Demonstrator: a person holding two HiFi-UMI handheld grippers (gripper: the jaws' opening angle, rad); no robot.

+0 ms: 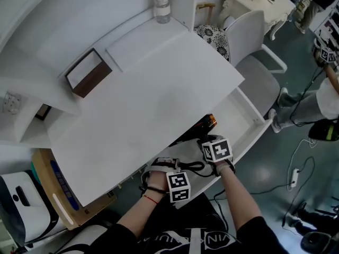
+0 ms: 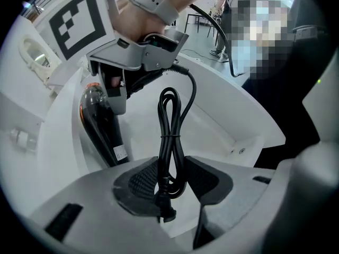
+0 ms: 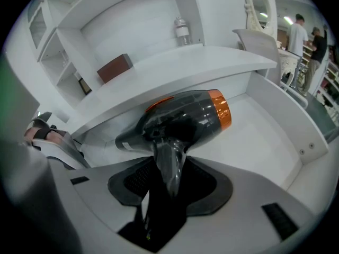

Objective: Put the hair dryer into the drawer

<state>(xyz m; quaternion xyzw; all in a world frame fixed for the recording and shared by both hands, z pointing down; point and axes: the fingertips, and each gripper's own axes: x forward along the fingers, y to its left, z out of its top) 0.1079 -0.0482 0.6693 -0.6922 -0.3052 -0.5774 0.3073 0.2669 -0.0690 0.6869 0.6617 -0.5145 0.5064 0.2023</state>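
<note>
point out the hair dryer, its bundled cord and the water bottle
hair dryer [image 3: 190, 115]: right gripper view, on the dark barrel behind the orange ring
bundled cord [image 2: 170, 137]: left gripper view, on the tied middle of the coil
water bottle [image 1: 162, 9]: head view, on its clear body below the cap

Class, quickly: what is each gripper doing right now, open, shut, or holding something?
Left gripper: closed on the bundled black cord.
Right gripper: closed on the handle of the hair dryer.
</note>
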